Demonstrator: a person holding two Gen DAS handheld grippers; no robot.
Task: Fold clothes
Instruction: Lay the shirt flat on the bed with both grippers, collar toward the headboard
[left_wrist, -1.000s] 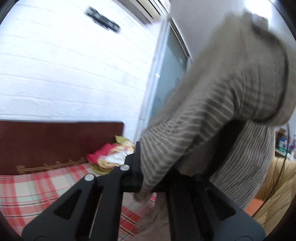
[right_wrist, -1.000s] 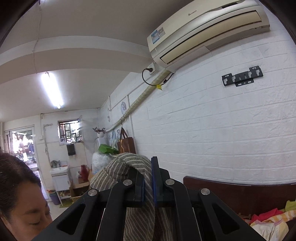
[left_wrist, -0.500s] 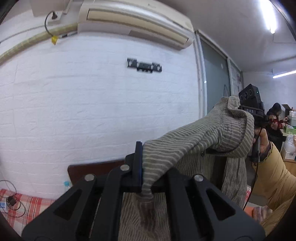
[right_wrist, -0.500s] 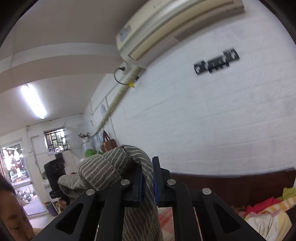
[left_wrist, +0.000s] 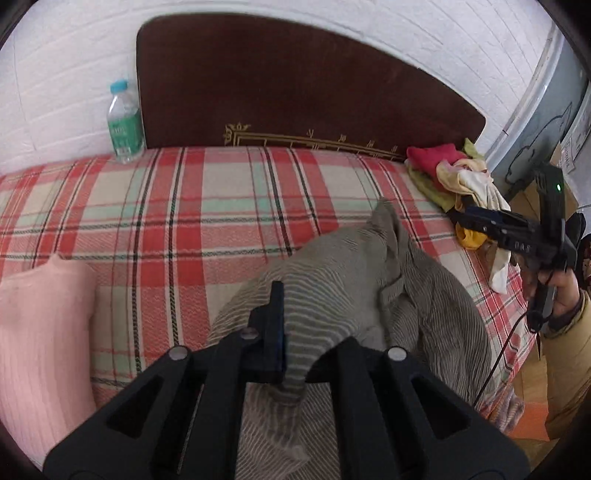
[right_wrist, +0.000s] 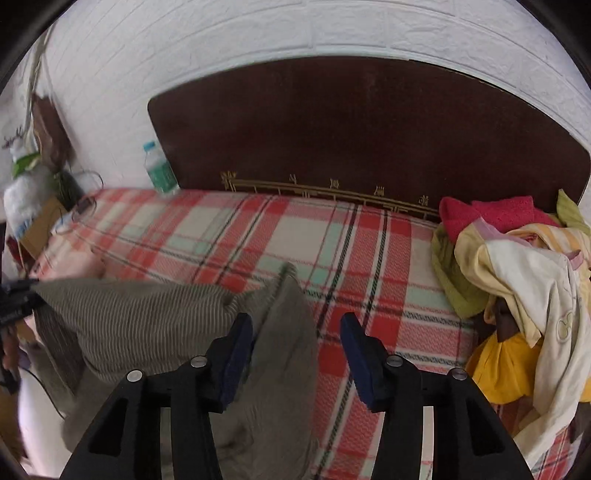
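My left gripper (left_wrist: 295, 332) pinches the striped shirt (left_wrist: 351, 280); my right gripper (right_wrist: 297, 347), jaws just opening, has released it, shirt stretching leftward from it.

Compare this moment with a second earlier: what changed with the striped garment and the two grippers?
The striped garment came down from mid-air onto the plaid bed. The right gripper has just opened, releasing its corner. The left gripper stays clamped on the cloth.
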